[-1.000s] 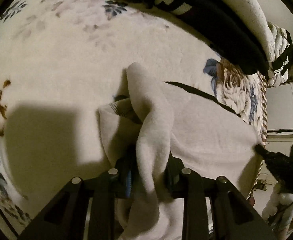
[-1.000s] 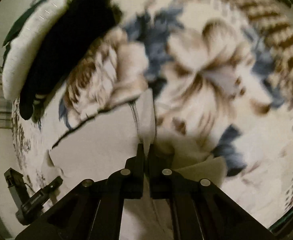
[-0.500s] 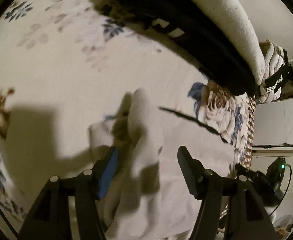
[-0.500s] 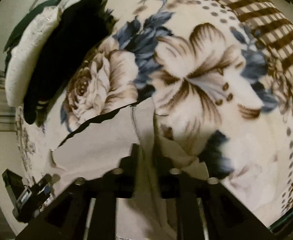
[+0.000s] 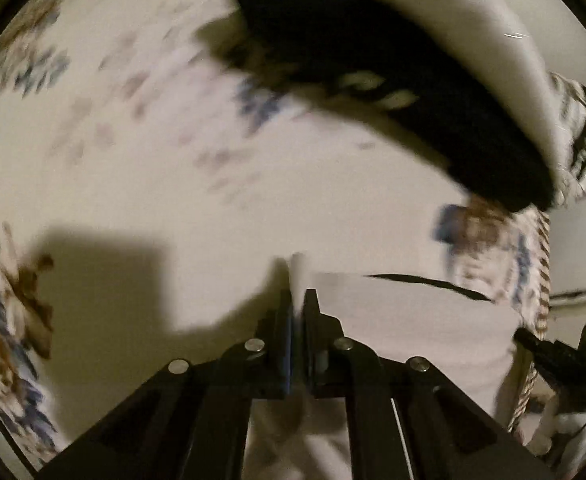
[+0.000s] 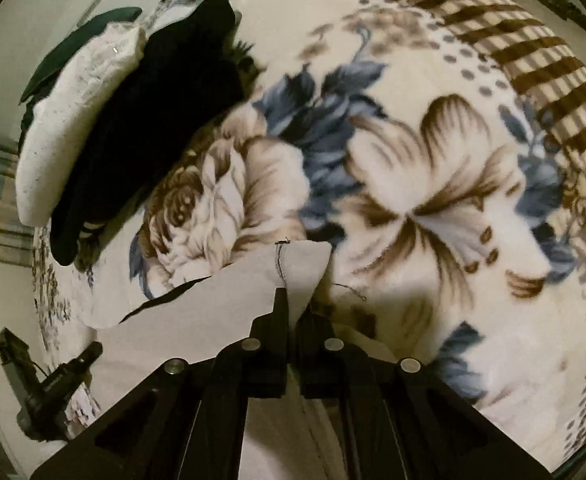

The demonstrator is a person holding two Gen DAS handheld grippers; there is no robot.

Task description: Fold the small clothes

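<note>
The main risk was the thin hold: each pair of tongs pinched only a narrow bit of the pale garment (image 6: 221, 304), so a sharp pull could have slipped an edge free and let the fold collapse. The left tongs (image 5: 299, 300) had just been closing and stood nearly shut on a thin upright ridge of the cloth at its left edge; the right tongs (image 6: 293, 308) had likewise just closed, clamped on the corner where a dark stitched seam ran. A loose thread trailed beside that corner and might have snagged. The left view was smeared by motion, so how deep that grip went could not be told. The garment lay on the floral blanket (image 6: 433, 208) of a bed, near the viewer's side, well apart from the black clothing (image 6: 153, 128) heaped against a white pillow (image 6: 73, 120). Its long axis seemed to run from one pair of tongs to the other, the taut far edge facing the pillow.
</note>
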